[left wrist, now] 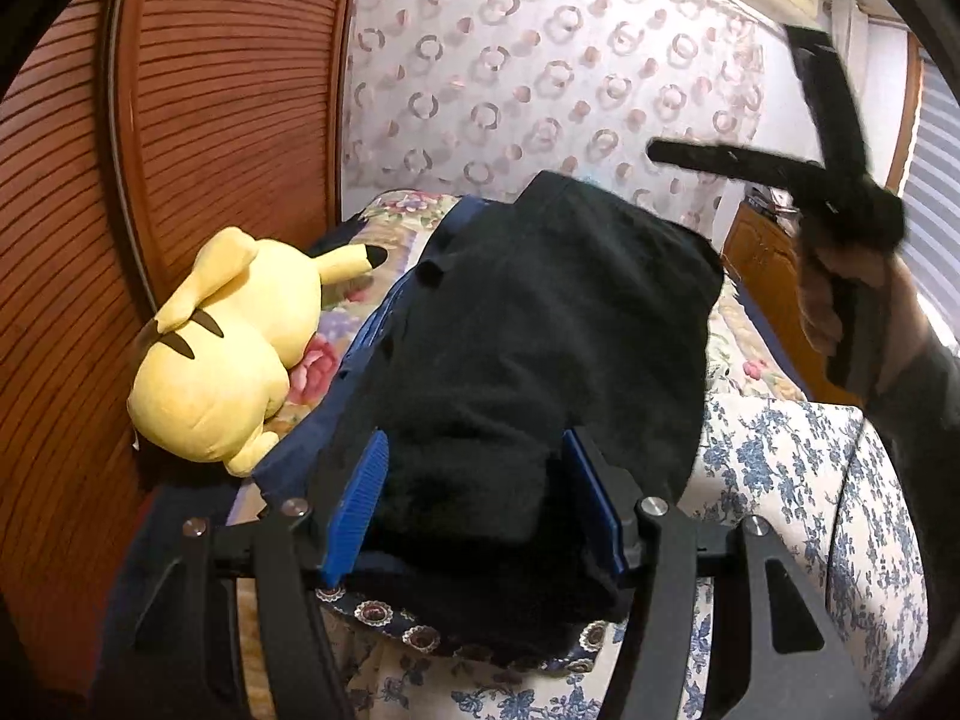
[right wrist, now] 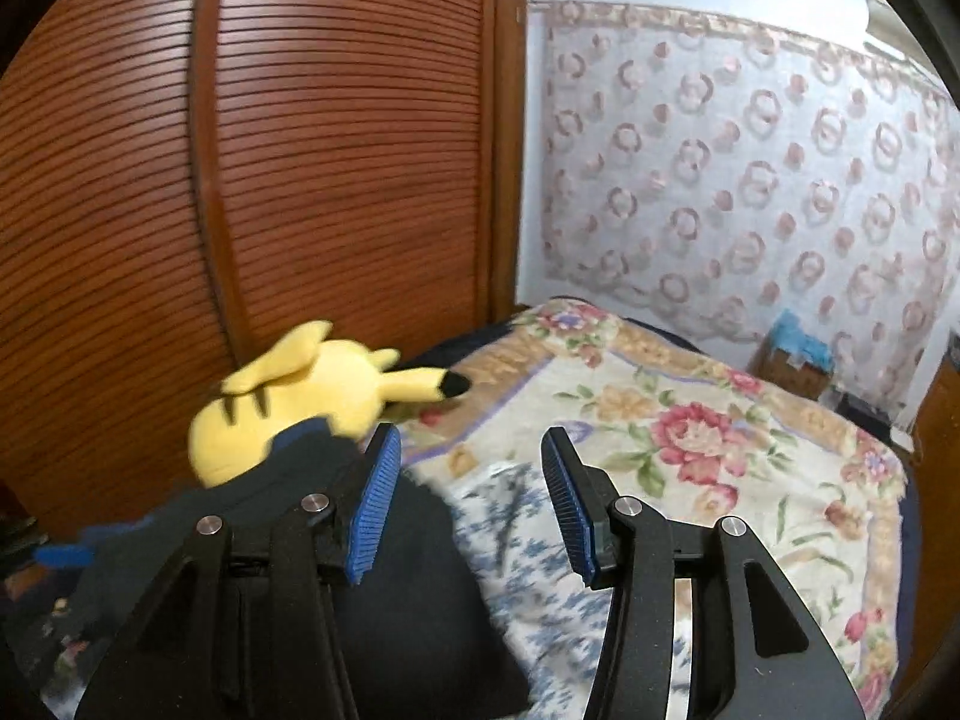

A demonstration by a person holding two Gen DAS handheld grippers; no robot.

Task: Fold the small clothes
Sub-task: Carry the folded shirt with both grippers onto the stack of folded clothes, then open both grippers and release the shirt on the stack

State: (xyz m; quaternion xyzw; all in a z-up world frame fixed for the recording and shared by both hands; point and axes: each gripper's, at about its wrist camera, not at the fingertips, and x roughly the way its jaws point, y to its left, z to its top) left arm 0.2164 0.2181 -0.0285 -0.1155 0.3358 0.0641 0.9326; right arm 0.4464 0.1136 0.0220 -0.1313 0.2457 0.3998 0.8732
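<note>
In my left wrist view, the yellow plush [left wrist: 222, 348] lies at centre left against the slatted wooden door [left wrist: 180, 120]. To its right a black garment [left wrist: 528, 324] fills the middle of the frame, heaped over a navy cloth [left wrist: 360, 348] on the flowered bed [left wrist: 798, 480]. My left gripper [left wrist: 474, 498] sits at the bottom centre, and the near end of the garment lies between its two blue pads [left wrist: 357, 504]. I cannot tell whether the pads press on the cloth or only stand beside it. At the upper right, a hand [left wrist: 840, 300] holds my right gripper [left wrist: 744, 114], blurred, above the garment's right edge.

In my right wrist view, the door [right wrist: 270, 150] takes the upper left and the plush [right wrist: 300, 396] sits at centre left. The garment [right wrist: 408, 588] lies at the lower left, running under my left-hand finger. My right gripper [right wrist: 474, 504] stands open, with only the bedspread [right wrist: 690, 438] showing in the gap. The patterned curtain [right wrist: 750, 180] hangs at the upper right.

I count one plush, one black garment, one navy cloth, two grippers and one hand.
</note>
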